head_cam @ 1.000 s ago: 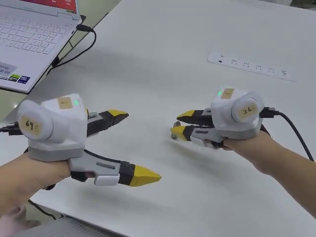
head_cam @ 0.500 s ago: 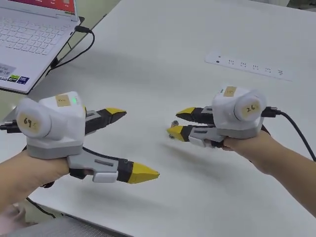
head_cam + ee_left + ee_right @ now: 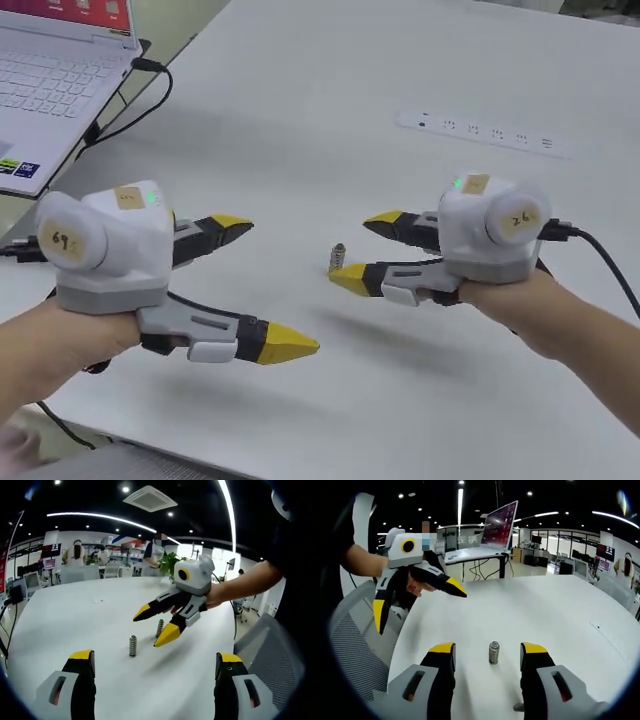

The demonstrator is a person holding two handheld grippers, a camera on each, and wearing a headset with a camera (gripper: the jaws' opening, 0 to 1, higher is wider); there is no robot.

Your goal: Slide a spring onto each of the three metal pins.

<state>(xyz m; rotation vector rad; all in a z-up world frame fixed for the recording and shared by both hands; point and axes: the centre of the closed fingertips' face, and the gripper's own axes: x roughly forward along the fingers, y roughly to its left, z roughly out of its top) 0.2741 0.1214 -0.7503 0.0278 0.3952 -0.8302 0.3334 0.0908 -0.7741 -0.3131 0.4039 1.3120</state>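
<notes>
We find a small, upright coiled metal spring (image 3: 338,257) standing on the plain white table (image 3: 330,90), near its middle and just left of the right gripper (image 3: 362,250). We cannot tell whether a pin sits inside the coil.

The right gripper has a white body and black jaws with yellow tips. Its jaws are parted and grasp nothing. In the right gripper view (image 3: 488,650) the spring (image 3: 494,652) stands between the two tips, touching neither.

In the left gripper view a second spring (image 3: 159,628) of the same kind stands close behind the nearer jaw tip of the right gripper (image 3: 152,628), which partly covers it. The first spring (image 3: 133,645) stands clear beside it, near but apart.

The left gripper (image 3: 262,285), of the same make, is held over the near left of the table, well apart from the springs. Its jaws are spread wide and hold nothing, as its own view (image 3: 155,656) and the right gripper view (image 3: 417,605) both confirm. Nothing lies between it and the springs.

An open silver laptop (image 3: 50,90) sits at the far left, with a black cable (image 3: 130,105) running from its side. A flat white power strip (image 3: 485,133) lies on the far right part of the table.

The room is an open office with strip and spot ceiling lights. A green plant (image 3: 167,562) and several people stand far off. A grey mesh chair (image 3: 355,645) is drawn up at the table's near edge.
</notes>
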